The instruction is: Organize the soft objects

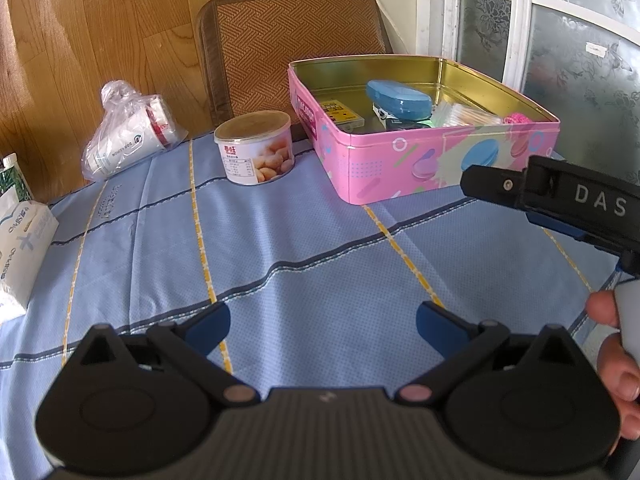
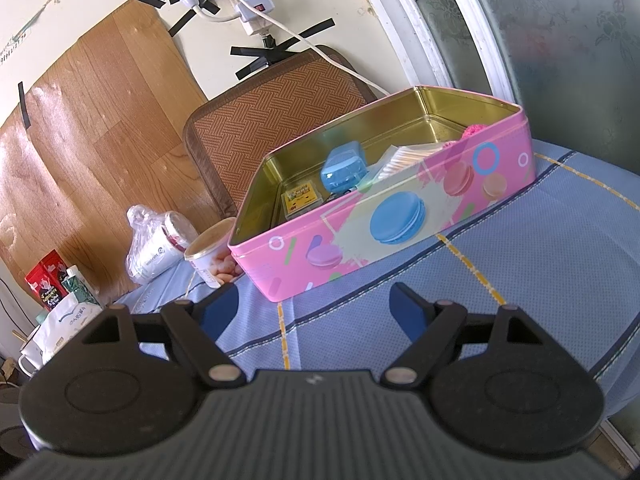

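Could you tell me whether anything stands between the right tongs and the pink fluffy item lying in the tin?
Yes: the pink tin's near wall rises between the open, empty right tongs and the pink fluffy item, which lies in the tin's far right corner. Only bare tablecloth lies before the tin.

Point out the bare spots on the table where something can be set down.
The widest free patch is the blue tablecloth between the left gripper, the snack can and the pink tin. The far left edge is crowded: bagged cups and tissue pack. The tin itself is partly filled.
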Motion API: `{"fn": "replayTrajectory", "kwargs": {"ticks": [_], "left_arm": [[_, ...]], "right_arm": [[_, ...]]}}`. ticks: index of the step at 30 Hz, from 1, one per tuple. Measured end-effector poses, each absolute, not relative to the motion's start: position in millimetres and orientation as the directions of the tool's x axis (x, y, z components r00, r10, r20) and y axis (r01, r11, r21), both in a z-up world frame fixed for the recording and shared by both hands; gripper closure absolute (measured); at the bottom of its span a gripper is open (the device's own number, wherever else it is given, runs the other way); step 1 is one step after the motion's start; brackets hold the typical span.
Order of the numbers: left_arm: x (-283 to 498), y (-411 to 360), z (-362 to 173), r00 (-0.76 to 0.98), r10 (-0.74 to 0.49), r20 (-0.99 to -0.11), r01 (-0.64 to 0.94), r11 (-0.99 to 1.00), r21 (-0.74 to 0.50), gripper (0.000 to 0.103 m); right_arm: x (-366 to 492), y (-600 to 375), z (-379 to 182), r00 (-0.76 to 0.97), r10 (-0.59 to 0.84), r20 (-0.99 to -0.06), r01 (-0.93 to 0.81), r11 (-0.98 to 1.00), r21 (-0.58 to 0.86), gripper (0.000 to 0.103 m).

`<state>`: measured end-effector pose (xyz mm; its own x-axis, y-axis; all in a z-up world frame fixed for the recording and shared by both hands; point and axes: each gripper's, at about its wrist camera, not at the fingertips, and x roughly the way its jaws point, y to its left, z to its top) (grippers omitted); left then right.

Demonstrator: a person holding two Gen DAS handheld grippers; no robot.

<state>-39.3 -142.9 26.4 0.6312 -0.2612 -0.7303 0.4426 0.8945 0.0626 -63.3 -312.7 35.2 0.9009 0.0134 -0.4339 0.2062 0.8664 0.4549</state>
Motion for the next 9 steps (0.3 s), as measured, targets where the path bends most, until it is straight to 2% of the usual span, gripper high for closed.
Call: {"fn": "replayTrajectory", "kwargs": {"ticks": [9], "left_arm": [[-41.4,-139.9,33.1,0.639,-0.300,-0.708,0.468,0.882,0.049,0.000]], "right_arm": [[-66.4,-308.2,30.4,0.901,0.001,-0.433,0.207,0.877,0.433,0.018]]}}
